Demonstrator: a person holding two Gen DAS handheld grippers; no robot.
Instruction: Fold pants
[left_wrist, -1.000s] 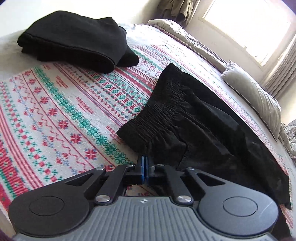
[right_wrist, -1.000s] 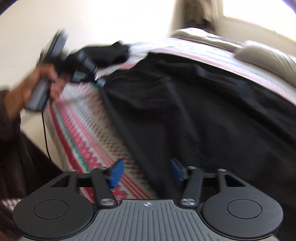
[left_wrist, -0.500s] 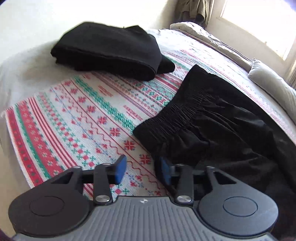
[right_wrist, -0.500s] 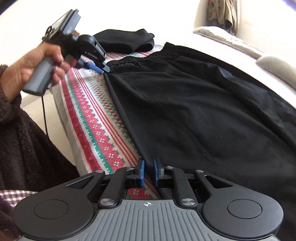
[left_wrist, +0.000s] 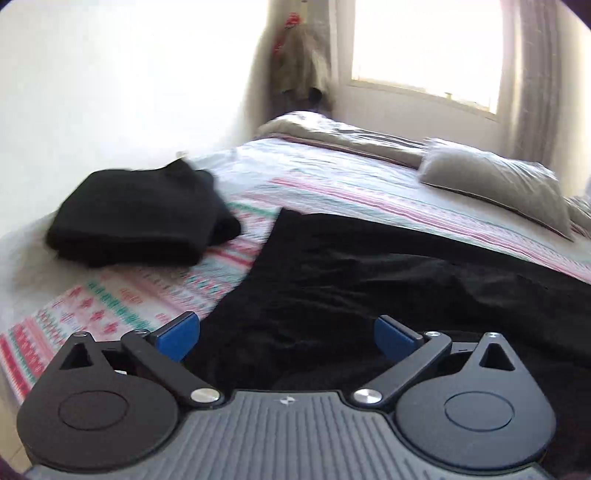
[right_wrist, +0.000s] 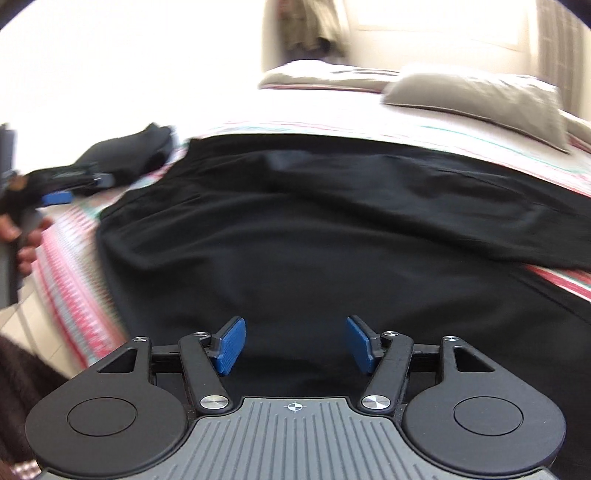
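Black pants (left_wrist: 369, 280) lie spread flat on the patterned bedspread (left_wrist: 122, 299), waistband to the left; the right wrist view shows the pants (right_wrist: 295, 229) filling its middle. My left gripper (left_wrist: 287, 338) hovers over the waistband end. Its jaws are opening wide and nothing is pinched between the blue pads (left_wrist: 176, 334). My right gripper (right_wrist: 294, 345) hangs above the cloth nearer the bed's front edge, jaws opening, pads (right_wrist: 231, 345) clear of the fabric. In the right wrist view the left gripper (right_wrist: 79, 186) shows at far left, held by a hand (right_wrist: 22, 240).
A folded black garment (left_wrist: 136, 218) sits at the far left corner of the bed. A grey pillow (left_wrist: 495, 184) and a rumpled grey duvet (left_wrist: 332, 134) lie at the head, under a bright window (left_wrist: 424, 48). The bed's near edge drops to the floor (right_wrist: 26, 325) at left.
Both grippers have let go of the pants and opened; the left was shut on the waistband, the right nearly shut at the cloth's edge. Both have lifted and swung, so more of the room shows.
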